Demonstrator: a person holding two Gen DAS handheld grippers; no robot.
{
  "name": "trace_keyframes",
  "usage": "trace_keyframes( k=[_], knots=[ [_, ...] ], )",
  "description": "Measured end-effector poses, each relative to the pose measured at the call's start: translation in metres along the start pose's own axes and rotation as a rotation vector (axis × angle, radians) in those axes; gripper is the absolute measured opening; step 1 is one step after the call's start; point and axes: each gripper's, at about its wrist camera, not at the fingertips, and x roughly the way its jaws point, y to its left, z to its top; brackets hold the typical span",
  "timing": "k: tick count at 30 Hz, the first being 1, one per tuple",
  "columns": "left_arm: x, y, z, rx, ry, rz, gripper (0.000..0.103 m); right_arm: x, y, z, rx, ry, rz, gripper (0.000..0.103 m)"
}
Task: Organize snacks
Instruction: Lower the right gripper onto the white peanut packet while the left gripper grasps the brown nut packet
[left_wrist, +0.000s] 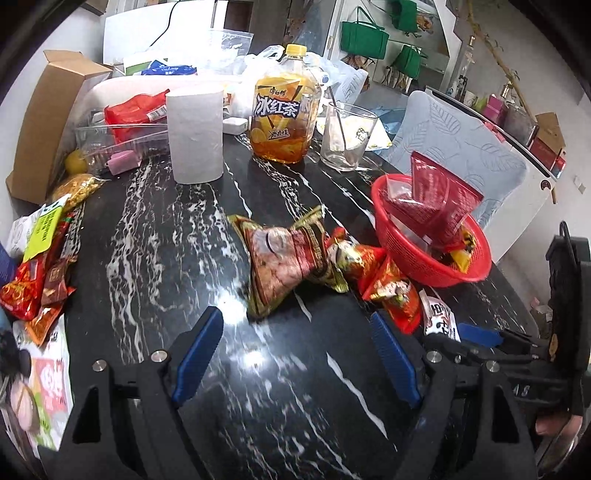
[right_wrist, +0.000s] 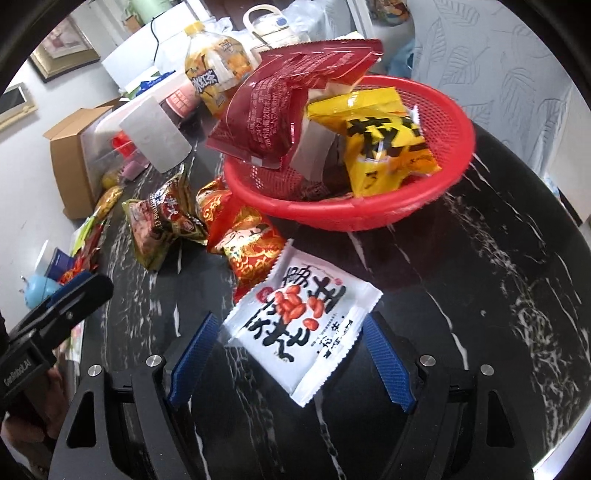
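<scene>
My right gripper (right_wrist: 290, 354) hangs over the white peanut packet (right_wrist: 303, 325) on the tabletop (right_wrist: 461, 295), fingers apart, widening, not touching it. My left gripper (left_wrist: 295, 354) is spread over bare marble. The red basket (right_wrist: 369, 210) hides the lower snacks; its far rim is blurred.

In the left wrist view, the white peanut packet (left_wrist: 441, 320) is mostly hidden behind the left gripper's right finger (left_wrist: 395, 362), and the right gripper (left_wrist: 517, 341) is cut off by the lens edge. The dark red pouch (left_wrist: 439, 195) covers most of what lies in the red basket (left_wrist: 410, 254); only a sliver of the yellow packet (left_wrist: 461, 256) shows. Snack packets (left_wrist: 33, 273) at the left edge are cropped. In the right wrist view, the tea bottle (right_wrist: 218, 74) is blurred and partly hidden behind that pouch.
</scene>
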Motion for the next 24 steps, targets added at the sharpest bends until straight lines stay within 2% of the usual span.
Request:
trace_keyframes(
  k=[2, 7, 9, 14, 24],
  knots=[
    [0.005, 0.003, 0.005, -0.004, 0.003, -0.006, 0.081, 0.003, 0.004, 0.002, -0.015, -0.002, -0.016, 0.086],
    [0.014, 0.000, 0.016, 0.028, -0.010, -0.014, 0.081, 0.007, 0.008, 0.004, -0.051, -0.020, -0.064, 0.086],
    [0.017, -0.006, 0.021, 0.066, -0.021, -0.001, 0.081, 0.007, 0.007, 0.004, -0.064, -0.028, -0.079, 0.080],
    [0.026, -0.015, 0.032, 0.116, -0.039, 0.029, 0.081, 0.005, 0.002, 0.004, -0.077, -0.042, -0.083, 0.073],
    [0.055, -0.013, 0.043, 0.103, 0.005, 0.055, 0.081, 0.002, -0.006, 0.008, -0.058, -0.036, -0.090, 0.072]
  ],
)
